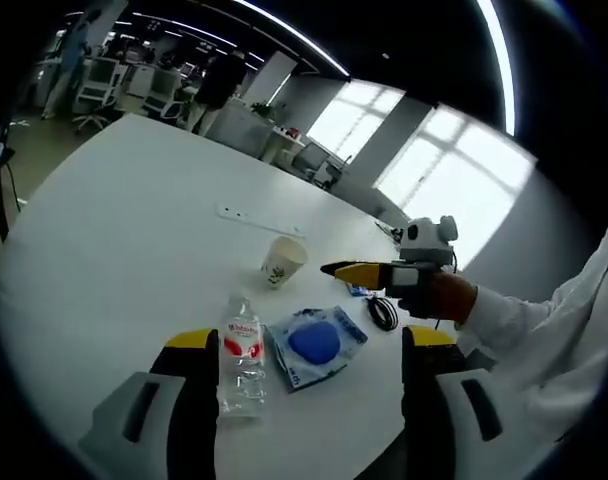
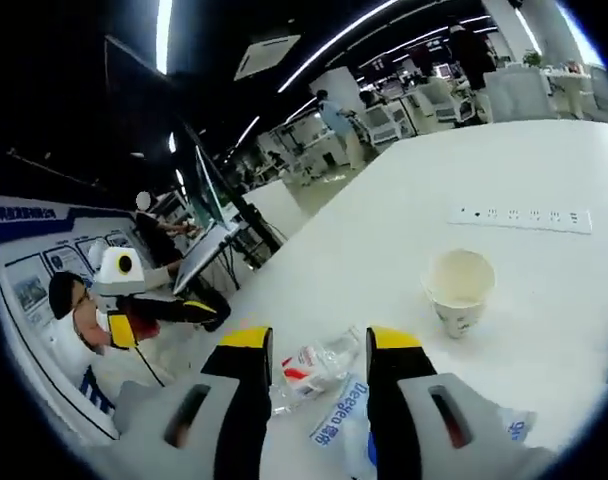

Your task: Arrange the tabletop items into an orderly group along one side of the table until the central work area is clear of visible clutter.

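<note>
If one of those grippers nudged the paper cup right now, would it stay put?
Probably not. The paper cup looks empty in the right gripper view, so it is likely very light and would slide or tip on the smooth white table. Its thin wall would probably crumple if squeezed hard.

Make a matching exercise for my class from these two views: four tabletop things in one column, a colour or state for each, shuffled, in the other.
Things:
1. water bottle
2. paper cup
3. packet
4. power strip

Descriptions:
A. standing upright, open top
B. long, white, flat on the table
C. lying down, red label
D. clear wrapper, blue item inside

Pairs: 1-C, 2-A, 3-D, 4-B
</note>
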`<move>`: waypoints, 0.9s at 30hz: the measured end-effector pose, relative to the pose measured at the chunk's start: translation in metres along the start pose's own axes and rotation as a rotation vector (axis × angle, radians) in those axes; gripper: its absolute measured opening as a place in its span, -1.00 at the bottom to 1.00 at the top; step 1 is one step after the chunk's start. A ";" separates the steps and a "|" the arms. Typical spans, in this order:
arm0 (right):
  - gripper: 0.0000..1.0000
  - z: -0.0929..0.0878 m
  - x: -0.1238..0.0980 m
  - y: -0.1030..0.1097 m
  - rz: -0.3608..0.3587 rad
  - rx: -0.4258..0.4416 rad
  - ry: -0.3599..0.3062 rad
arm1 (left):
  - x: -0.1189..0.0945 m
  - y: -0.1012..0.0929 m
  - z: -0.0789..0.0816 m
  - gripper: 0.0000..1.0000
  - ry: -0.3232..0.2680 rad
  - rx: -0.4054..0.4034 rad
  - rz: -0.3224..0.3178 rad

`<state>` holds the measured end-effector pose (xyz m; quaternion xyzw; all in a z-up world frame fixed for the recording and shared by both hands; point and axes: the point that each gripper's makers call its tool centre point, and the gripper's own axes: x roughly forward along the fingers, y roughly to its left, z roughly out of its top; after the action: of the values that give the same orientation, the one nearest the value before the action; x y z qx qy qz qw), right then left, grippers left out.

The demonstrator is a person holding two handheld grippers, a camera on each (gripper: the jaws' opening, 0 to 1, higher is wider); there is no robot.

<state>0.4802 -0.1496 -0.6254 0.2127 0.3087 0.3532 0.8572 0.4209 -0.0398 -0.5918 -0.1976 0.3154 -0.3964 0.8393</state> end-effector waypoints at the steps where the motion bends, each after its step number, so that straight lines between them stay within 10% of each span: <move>1: -0.27 -0.001 0.003 0.000 -0.002 0.035 -0.013 | 0.000 0.000 0.000 0.52 0.000 0.000 -0.001; 27: -0.23 -0.028 0.062 -0.048 -0.128 0.404 0.010 | 0.000 0.019 -0.006 0.51 -0.007 -0.034 -0.001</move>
<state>0.5184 -0.1308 -0.6971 0.3586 0.3902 0.2299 0.8163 0.4266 -0.0284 -0.6075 -0.2134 0.3189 -0.3907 0.8367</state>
